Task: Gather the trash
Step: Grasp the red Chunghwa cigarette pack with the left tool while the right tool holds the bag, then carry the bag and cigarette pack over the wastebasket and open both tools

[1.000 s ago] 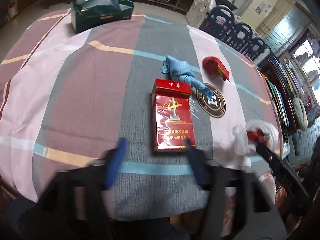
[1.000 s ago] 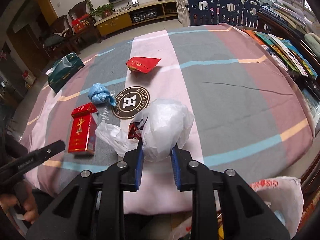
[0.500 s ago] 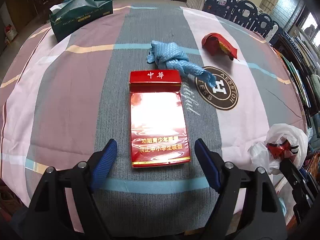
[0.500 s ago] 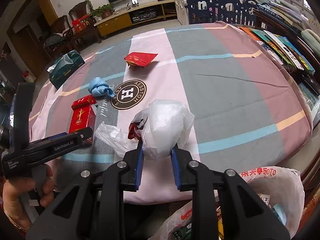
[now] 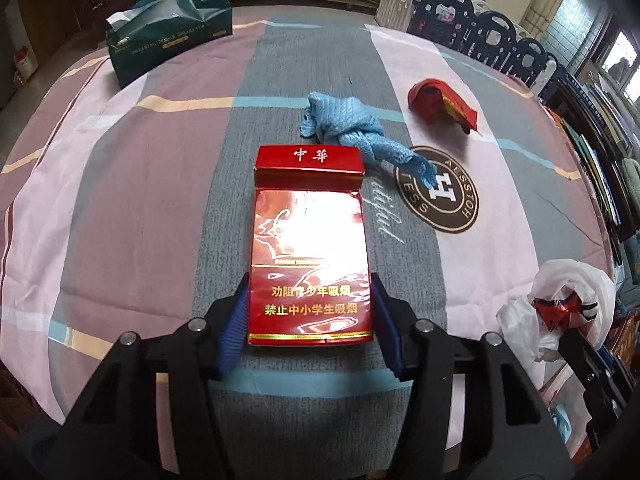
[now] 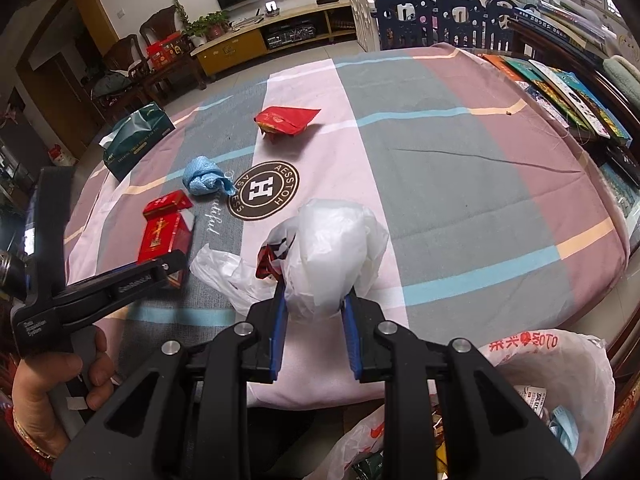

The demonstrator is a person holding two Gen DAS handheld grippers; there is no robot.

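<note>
A red cigarette carton [image 5: 310,256] lies on the striped tablecloth, lid end away from me; it also shows in the right wrist view [image 6: 162,230]. My left gripper [image 5: 310,304] has its blue pads against both sides of the carton's near end, shut on it. My right gripper [image 6: 314,300] is shut on a crumpled white plastic bag [image 6: 332,248] with a red wrapper in it, at the table's near edge. A blue cloth wad [image 5: 352,132] and a red crumpled packet [image 5: 440,104] lie farther out.
A green tissue pack [image 5: 168,40] sits at the far left of the table. A white trash bag [image 6: 552,392] hangs open below the near edge by my right gripper. Books [image 6: 560,84] line the right side. Chairs and a baby fence stand beyond the table.
My left gripper moved forward over the carton and its jaws closed in from wide open onto the carton's sides. The right gripper stayed shut on the plastic bag, nearly still.
</note>
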